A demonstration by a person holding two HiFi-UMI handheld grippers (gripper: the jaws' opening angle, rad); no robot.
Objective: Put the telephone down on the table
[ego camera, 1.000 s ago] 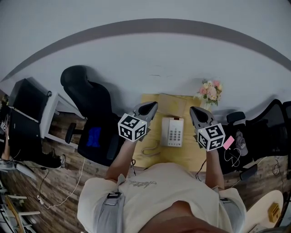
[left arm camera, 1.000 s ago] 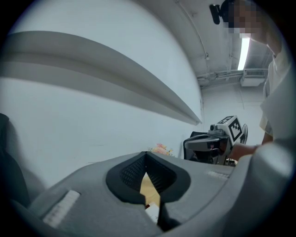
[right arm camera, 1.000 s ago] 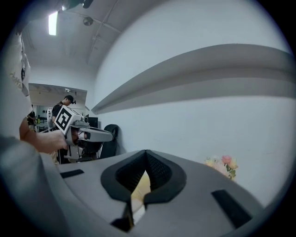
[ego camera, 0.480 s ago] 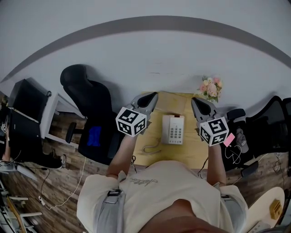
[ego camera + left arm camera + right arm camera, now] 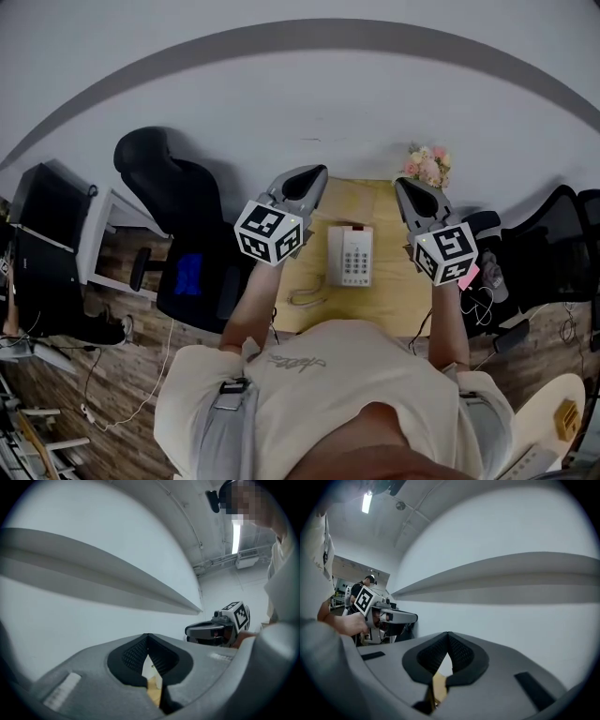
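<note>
Telephone [image 5: 351, 255] flat on table [image 5: 389, 302], between left gripper [image 5: 314, 176] and right gripper [image 5: 407, 186]; both jaws pressed together, empty.

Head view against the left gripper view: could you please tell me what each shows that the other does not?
Only the head view shows the telephone on the wooden table, its coiled cord, the flowers and a black office chair. Only the left gripper view shows a ceiling light and the ribbed pads of the left tool meeting with nothing between them. Both show the right tool and the grey band on the wall.
</note>
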